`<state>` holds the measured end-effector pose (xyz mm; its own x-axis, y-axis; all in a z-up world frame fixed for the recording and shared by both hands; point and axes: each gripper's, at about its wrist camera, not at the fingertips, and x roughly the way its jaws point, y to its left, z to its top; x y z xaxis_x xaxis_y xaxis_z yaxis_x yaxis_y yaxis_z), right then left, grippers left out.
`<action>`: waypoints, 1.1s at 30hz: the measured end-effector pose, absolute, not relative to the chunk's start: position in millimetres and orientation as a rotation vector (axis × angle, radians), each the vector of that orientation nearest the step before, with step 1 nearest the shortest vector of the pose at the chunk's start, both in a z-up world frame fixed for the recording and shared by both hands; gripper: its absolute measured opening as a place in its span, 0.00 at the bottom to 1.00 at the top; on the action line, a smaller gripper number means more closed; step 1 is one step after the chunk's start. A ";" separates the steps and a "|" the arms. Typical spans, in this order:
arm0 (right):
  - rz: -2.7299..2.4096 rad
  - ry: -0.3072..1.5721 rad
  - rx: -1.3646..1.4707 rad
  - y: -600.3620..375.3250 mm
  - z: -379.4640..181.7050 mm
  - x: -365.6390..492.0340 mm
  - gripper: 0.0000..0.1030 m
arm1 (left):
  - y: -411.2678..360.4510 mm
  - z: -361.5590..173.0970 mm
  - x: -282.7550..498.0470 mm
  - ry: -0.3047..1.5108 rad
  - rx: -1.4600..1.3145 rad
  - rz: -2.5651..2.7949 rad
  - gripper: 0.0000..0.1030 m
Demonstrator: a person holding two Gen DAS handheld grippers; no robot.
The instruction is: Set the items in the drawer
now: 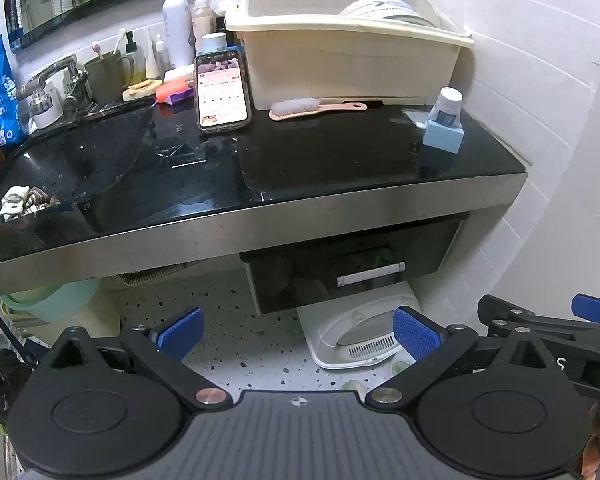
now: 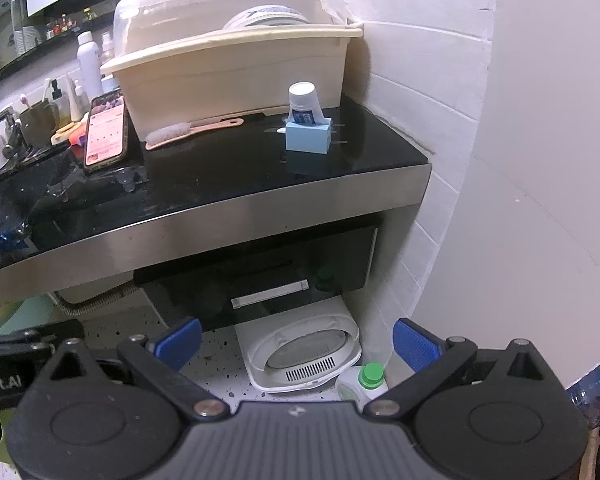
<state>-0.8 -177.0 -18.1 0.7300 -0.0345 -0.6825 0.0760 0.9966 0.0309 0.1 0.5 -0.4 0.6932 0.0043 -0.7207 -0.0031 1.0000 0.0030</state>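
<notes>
A black drawer [image 1: 352, 268] with a silver bar handle [image 1: 371, 273] hangs shut under the black countertop [image 1: 300, 160]; it also shows in the right wrist view [image 2: 260, 276], with its handle [image 2: 270, 293]. On the counter stand a blue box holding a white tube [image 1: 444, 122] [image 2: 308, 128], a pink brush [image 1: 316, 106] [image 2: 192, 130] and a phone [image 1: 221, 90] [image 2: 105, 136]. My left gripper [image 1: 296, 332] is open and empty, low in front of the drawer. My right gripper [image 2: 296, 340] is open and empty, also below the drawer.
A cream dish rack [image 1: 348, 56] sits at the back right of the counter, with bottles [image 1: 178, 26], a cup [image 1: 108, 70] and a tap [image 1: 48, 80] to the left by the sink. A white appliance [image 1: 356, 336] and a green-capped bottle [image 2: 370, 376] stand on the floor below. A tiled wall [image 1: 540, 100] closes the right side.
</notes>
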 end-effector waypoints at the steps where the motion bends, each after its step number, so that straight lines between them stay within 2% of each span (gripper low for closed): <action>1: -0.061 0.750 0.060 -176.5 -20.4 -1.9 0.99 | 1.0 -0.9 0.2 0.805 0.001 0.007 0.99; 33: -0.074 0.718 0.037 -177.6 -11.1 10.3 1.00 | 6.8 -13.3 11.3 0.835 -0.017 0.036 0.98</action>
